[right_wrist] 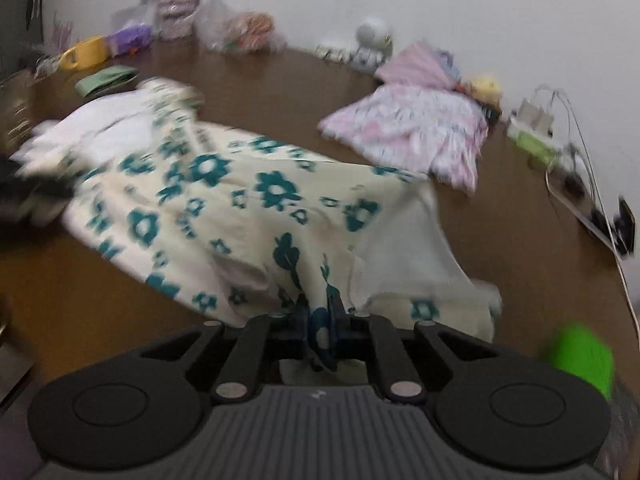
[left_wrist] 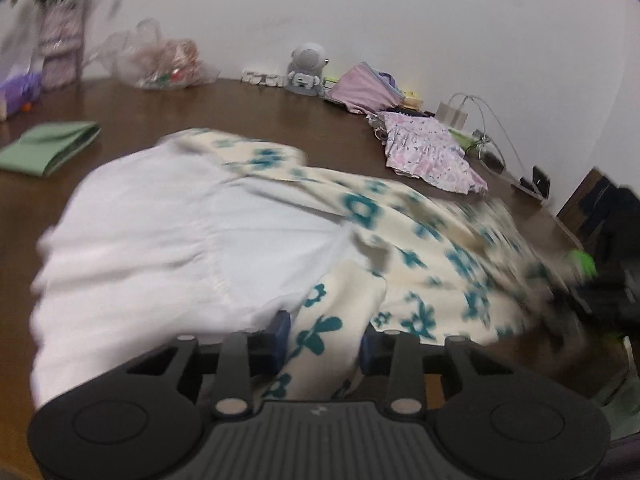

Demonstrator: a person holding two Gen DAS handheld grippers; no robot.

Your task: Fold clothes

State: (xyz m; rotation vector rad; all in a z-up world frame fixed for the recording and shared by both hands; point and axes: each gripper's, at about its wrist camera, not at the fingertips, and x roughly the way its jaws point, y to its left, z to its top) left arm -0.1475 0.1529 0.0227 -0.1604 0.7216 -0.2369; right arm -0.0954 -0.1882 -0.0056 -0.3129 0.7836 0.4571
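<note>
Cream garment [right_wrist: 240,208], teal flowers, white lining; pink, seemingly floral garment [right_wrist: 416,132]; brown table [right_wrist: 500,240].

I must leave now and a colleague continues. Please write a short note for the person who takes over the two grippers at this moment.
Left gripper: jaws apart, with the floral garment lying between the fingers; a firm grip is not visible.
Right gripper: shut on the floral garment, pinching an edge.
The garment lies spread on the brown table, white lining partly turned up, not yet folded.
Done: a green cloth lies folded at the far left.
Left: fold the floral garment, then probably the pink garment.
</note>
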